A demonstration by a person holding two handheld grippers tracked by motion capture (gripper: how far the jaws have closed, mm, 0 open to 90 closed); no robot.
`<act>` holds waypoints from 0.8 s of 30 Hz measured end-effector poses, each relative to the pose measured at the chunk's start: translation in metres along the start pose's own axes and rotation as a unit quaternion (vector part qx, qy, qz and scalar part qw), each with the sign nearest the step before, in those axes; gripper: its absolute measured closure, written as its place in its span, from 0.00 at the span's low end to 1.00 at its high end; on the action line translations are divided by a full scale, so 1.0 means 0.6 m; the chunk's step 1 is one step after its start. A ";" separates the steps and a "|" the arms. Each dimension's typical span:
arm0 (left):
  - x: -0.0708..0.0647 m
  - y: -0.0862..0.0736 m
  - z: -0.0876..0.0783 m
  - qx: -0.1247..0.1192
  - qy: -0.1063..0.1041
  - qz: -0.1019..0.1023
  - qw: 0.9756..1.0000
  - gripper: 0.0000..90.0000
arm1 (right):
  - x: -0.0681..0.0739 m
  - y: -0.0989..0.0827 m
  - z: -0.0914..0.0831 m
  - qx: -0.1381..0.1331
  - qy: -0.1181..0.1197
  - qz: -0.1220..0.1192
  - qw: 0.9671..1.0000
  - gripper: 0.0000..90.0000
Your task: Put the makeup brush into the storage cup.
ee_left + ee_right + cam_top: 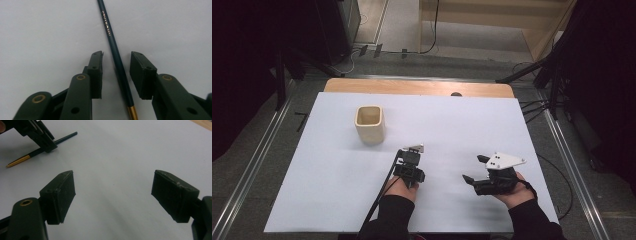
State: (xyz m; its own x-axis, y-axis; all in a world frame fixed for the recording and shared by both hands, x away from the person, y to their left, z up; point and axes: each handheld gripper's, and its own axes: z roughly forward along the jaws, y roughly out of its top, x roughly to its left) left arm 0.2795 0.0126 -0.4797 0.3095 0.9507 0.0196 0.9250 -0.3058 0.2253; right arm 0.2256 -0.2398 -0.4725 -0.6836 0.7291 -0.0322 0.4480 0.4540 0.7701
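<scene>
A white sheet (337, 190) covers a wooden table (422, 87), its far edge bare, on a grey floor (257, 150) between dark curtains. A cream cup (370, 123) stands toward the sheet's far left. Nearer the person than the cup, the left gripper (116, 56) straddles a dark pen (117, 60) lying flat on the sheet; its pads stand apart from the pen, not pressing. To the right of the pen, the right gripper (112, 185) is wide open, holding nothing.

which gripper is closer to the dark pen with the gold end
Left. The left gripper straddles the pen, jaws either side with small gaps, not yet pinching. The right gripper sits apart with open jaws over bare table.
</scene>
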 end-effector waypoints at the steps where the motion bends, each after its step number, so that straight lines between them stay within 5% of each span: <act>1: 0.000 0.000 0.000 0.000 0.000 0.000 1.000 0.74 | 0.000 0.000 0.000 0.000 0.000 0.000 1.000 0.22; 9: 0.005 0.003 0.000 0.010 -0.004 -0.010 1.000 0.93 | 0.000 0.000 -0.001 -0.003 0.001 -0.002 1.000 0.23; 12: 0.006 0.003 -0.001 0.011 -0.007 -0.011 1.000 0.94 | 0.000 0.000 -0.001 -0.003 0.001 -0.002 1.000 0.23; 18: 0.022 0.004 -0.004 0.012 -0.044 -0.016 0.999 0.94 | -0.004 -0.002 0.000 0.001 0.001 0.001 1.000 0.23; 24: 0.042 0.006 -0.032 -0.014 -0.057 -0.011 0.998 0.94 | -0.004 -0.002 0.001 -0.003 0.011 0.006 1.000 0.23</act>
State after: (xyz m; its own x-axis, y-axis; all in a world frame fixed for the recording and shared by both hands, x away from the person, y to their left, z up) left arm 0.2864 0.0365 -0.4597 0.3145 0.9444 -0.0956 0.9256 -0.2827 0.2515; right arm 0.2272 -0.2419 -0.4740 -0.6907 0.7230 -0.0094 0.4524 0.4423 0.7744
